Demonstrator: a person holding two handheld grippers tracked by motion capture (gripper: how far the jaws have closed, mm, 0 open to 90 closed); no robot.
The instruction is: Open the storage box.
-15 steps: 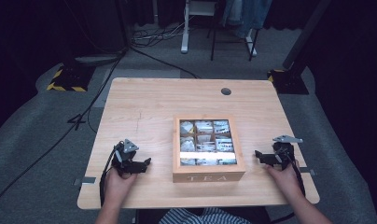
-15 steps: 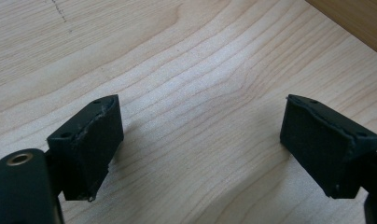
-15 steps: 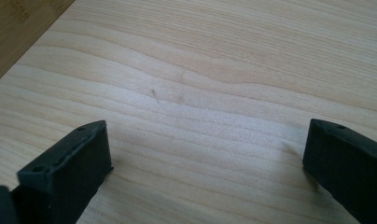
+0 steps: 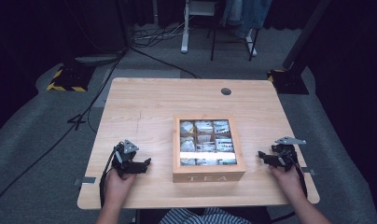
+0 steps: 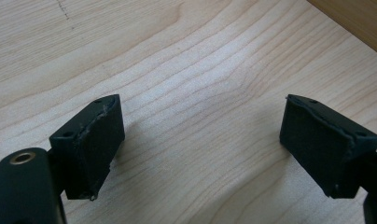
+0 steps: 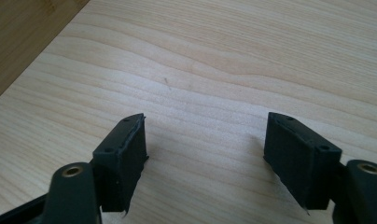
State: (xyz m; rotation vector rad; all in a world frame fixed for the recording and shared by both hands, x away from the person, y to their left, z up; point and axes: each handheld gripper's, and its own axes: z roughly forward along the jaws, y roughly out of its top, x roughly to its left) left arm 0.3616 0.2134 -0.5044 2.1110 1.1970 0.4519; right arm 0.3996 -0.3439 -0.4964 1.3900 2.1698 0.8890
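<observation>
On the table (image 4: 144, 107), tea box (image 4: 208, 176); flanking grippers agape, empty

Left gripper (image 5: 200, 154) is hovering low over the pale wood table (image 5: 186, 70), jaws spread wide with only bare wood grain between them. Left pad (image 5: 91, 144) and right pad (image 5: 324, 142) are both showing frayed edges and are casting soft shadows on the surface. A darker wooden edge (image 5: 359, 21) is crossing the far right corner. A faint dotted pencil mark (image 5: 63, 8) is sitting at the far left.
</observation>
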